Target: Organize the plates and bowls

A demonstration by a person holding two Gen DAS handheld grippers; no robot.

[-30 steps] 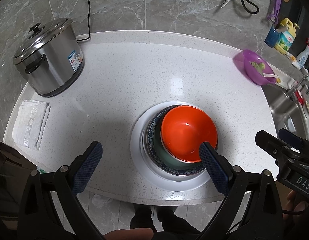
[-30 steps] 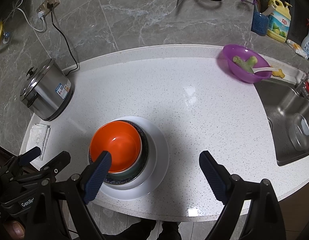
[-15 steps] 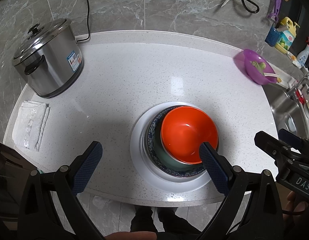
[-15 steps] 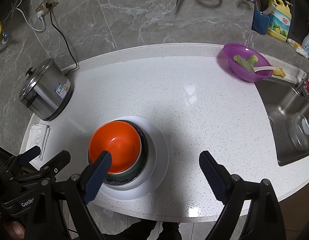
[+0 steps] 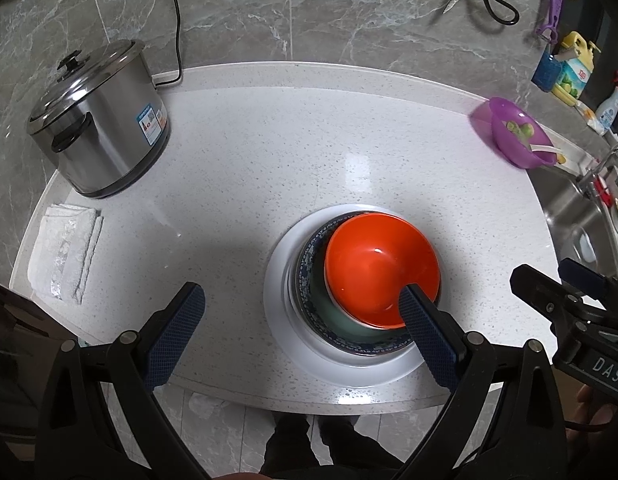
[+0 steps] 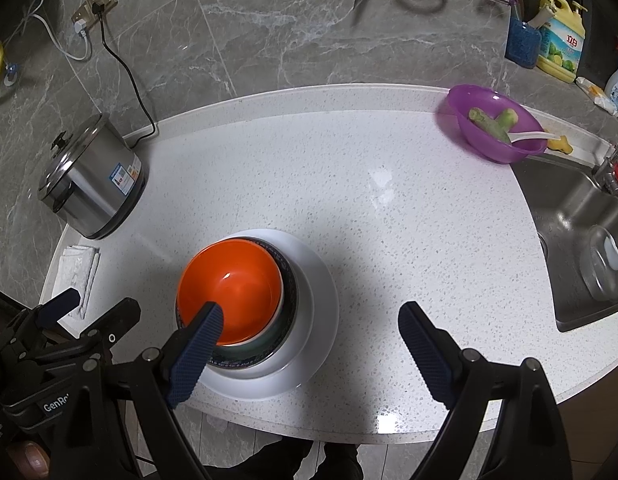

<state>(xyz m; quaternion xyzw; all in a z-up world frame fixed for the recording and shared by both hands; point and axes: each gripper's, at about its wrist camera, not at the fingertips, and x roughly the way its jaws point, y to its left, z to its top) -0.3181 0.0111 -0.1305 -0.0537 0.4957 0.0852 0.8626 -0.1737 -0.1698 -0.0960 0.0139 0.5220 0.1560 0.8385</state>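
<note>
Glossy orange bowl (image 5: 381, 270), nested low in frame on a white plate (image 5: 281, 312), looks light and slippery; I'd pinch its rim, my left tool (image 5: 299, 330) and right tool (image 6: 311, 338) both released.

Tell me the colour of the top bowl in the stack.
Bright orange-red top bowl, clearest in the right wrist view.

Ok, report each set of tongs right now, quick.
Left tongs: open, holding nothing, above the counter by the orange bowl.
Right tongs: open, holding nothing.
</note>
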